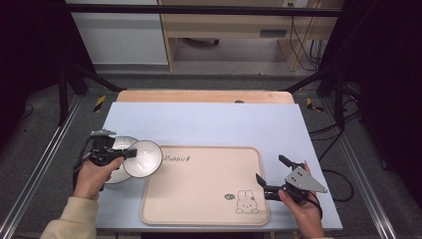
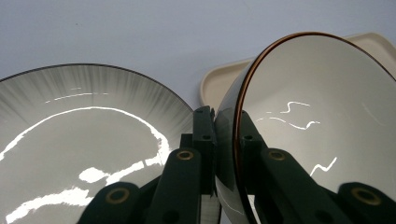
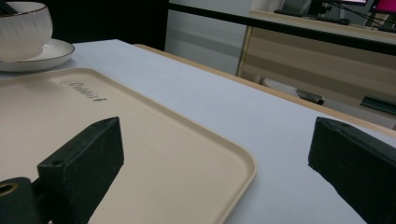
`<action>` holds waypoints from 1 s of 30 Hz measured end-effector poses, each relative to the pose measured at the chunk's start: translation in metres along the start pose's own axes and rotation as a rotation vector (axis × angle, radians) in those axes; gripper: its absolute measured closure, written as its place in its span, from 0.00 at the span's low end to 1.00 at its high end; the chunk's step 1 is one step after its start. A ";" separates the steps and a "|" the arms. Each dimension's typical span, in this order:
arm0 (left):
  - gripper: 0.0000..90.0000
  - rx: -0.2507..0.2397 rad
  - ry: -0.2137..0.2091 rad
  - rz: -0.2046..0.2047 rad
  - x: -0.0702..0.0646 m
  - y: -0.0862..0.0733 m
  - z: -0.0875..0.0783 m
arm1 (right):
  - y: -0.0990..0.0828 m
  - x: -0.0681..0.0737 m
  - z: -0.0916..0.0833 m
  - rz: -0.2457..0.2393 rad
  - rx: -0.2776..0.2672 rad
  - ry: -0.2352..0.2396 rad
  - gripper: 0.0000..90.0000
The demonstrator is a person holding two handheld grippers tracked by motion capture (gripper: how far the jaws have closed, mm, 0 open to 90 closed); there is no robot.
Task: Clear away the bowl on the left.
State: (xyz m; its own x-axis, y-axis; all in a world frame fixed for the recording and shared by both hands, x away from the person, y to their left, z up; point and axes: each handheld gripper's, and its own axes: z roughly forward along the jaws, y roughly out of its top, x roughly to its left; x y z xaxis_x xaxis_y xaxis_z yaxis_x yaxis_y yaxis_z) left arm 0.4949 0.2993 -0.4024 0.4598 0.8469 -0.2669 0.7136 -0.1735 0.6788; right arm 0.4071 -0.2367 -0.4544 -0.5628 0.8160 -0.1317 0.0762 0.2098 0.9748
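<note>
Left of frame centre: left gripper (image 1: 130, 154) pinches the rim of the bowl (image 1: 143, 158), mouth facing up, over the tray (image 1: 199, 209) corner beside the plate (image 1: 119, 144). Lower right: right gripper (image 1: 272, 175) jaws spread.

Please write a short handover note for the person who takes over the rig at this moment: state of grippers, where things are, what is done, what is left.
Left gripper: shut on the rim of the white bowl, held over the top left corner of the beige tray.
Right gripper: open, holding nothing, at the tray's right edge.
White plate: on the blue table cover, left of the tray, beside the bowl.
Done: bowl gripped.
Left, probably: set the bowl down on the tray; the plate may follow.
</note>
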 end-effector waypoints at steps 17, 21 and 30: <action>0.92 -0.010 -0.050 0.027 -0.020 0.007 0.004 | 0.000 0.000 0.000 0.000 0.001 -0.001 0.04; 0.92 -0.007 -0.058 0.032 -0.024 0.009 0.005 | 0.000 -0.001 -0.001 -0.001 0.000 0.000 0.04; 0.92 0.004 -0.077 0.050 -0.031 0.013 0.008 | 0.000 -0.001 -0.001 -0.001 0.000 -0.001 0.04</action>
State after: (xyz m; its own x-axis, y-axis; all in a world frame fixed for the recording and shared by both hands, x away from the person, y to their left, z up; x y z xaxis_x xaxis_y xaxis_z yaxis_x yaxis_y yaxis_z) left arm 0.4940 0.2665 -0.3902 0.5344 0.7959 -0.2845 0.6906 -0.2170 0.6899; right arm 0.4071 -0.2379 -0.4539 -0.5623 0.8161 -0.1330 0.0754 0.2108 0.9746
